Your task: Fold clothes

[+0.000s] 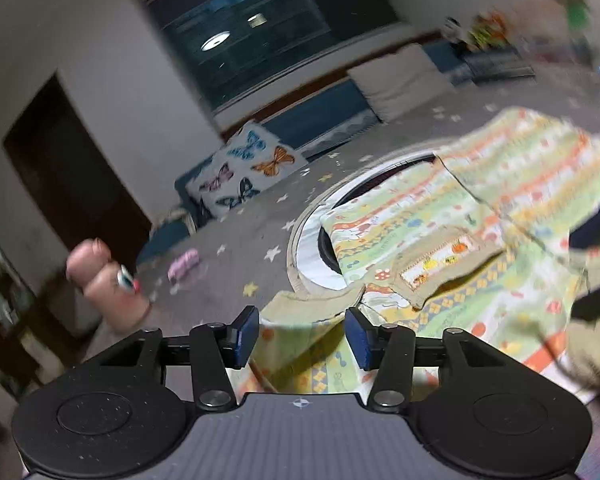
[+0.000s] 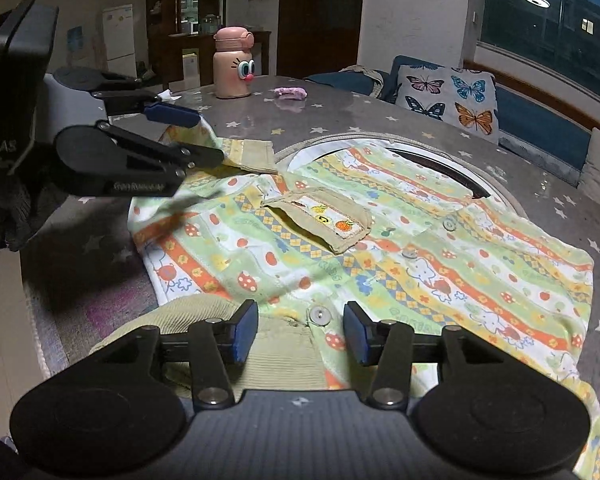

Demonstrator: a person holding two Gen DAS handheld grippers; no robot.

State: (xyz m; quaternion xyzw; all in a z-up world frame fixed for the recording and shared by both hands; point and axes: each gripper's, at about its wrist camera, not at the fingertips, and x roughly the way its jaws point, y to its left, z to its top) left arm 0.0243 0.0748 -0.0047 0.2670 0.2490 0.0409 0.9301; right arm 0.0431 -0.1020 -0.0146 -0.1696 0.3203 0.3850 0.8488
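Shirt [image 2: 380,248]: spread flat on the counter [image 2: 340,116], partly over its round inset.
Bottle [image 2: 233,63]: far counter edge, behind shirt.
Butterfly cushion [image 2: 448,96]: beyond counter, right.
Left tool [image 2: 188,136]: over shirt's left sleeve.

1. The left gripper [image 1: 301,334] has black linkage arms with silver pivot screws, blue pads and two round black discs at its base.
2. A ribbed grey plate with a small crosshair mark lies between the discs.
3. The right gripper [image 2: 301,332] is built the same.
4. In the right wrist view the left gripper [image 2: 204,136] shows white lettering on its side, a boxy black body, and a dark knitted sleeve [image 2: 8,216] behind it.
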